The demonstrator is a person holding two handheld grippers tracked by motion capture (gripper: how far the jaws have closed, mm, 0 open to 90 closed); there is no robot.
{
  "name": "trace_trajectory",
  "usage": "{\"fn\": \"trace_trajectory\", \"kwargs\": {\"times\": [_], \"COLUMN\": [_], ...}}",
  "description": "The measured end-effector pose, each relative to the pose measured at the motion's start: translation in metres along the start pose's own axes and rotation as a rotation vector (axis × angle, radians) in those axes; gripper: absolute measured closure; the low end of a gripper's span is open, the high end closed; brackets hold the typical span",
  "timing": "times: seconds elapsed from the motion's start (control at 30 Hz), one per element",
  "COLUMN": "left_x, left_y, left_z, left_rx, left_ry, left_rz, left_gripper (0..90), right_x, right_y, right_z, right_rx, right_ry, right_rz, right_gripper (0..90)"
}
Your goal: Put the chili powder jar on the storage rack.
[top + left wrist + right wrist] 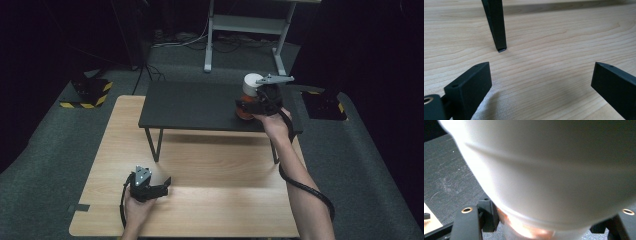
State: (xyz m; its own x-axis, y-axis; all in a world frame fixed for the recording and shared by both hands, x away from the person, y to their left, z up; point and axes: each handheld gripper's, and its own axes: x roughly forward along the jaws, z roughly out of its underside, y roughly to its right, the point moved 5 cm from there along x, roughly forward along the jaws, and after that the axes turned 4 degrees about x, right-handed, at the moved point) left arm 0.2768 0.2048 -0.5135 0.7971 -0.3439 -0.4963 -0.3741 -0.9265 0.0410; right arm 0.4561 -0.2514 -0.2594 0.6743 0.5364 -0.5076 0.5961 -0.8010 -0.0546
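High view, table: we see a light wooden table (200, 200) carrying a small black raised shelf (190, 107) on thin legs along its far side.
High view, right gripper (255, 102): our right hand holds it over the shelf's right end, around a white cup (251, 82) with an orange base.
High view, left gripper (162, 185): it rests low at the near left of the table, pointing right.
Left gripper view: our jaws stand wide apart with nothing between them, above bare wood; a black shelf leg (496, 27) lands just beyond.
Right gripper view: the white cup (549, 170) looms close, its orange base (524, 230) set between the jaws, which press in at both sides; dark shelf top (449, 177) lies at left.
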Motion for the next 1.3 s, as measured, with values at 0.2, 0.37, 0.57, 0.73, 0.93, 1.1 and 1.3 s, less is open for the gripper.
{"fn": "trace_trajectory", "kwargs": {"times": [0.2, 0.37, 0.57, 0.73, 0.93, 1.1, 1.3], "left_x": [0.000, 0.000, 0.000, 0.000, 0.000, 0.000, 0.000], "left_y": [0.000, 0.000, 0.000, 0.000, 0.000, 0.000, 0.001], "left_z": [0.000, 0.000, 0.000, 0.000, 0.000, 0.000, 0.000], "left_rx": [0.001, 0.000, 0.003, 0.001, 0.000, -0.001, -0.001], "left_ry": [-0.002, -0.002, -0.002, -0.002, -0.001, -0.002, -0.002], "left_rz": [-0.003, -0.002, -0.003, -0.002, -0.003, -0.005, -0.009], "left_gripper": [3.4, 3.4, 3.4, 3.4, 3.4, 3.4, 3.4], "right_x": [0.000, -0.001, -0.012, -0.028, -0.064, -0.087, -0.102], "right_y": [-0.001, -0.002, -0.001, 0.002, 0.009, 0.009, 0.007], "right_z": [-0.001, 0.000, 0.010, 0.022, 0.054, 0.090, 0.144], "right_rx": [0.011, 0.042, 0.021, 0.021, 0.017, -0.005, -0.026], "right_ry": [-0.007, -0.002, 0.008, 0.028, 0.079, 0.098, 0.096], "right_rz": [0.003, 0.018, 0.013, 0.016, 0.013, -0.004, -0.015], "right_gripper": [28.3, 11.5, 8.0, 7.7, 7.7, 7.6, 7.4]}}
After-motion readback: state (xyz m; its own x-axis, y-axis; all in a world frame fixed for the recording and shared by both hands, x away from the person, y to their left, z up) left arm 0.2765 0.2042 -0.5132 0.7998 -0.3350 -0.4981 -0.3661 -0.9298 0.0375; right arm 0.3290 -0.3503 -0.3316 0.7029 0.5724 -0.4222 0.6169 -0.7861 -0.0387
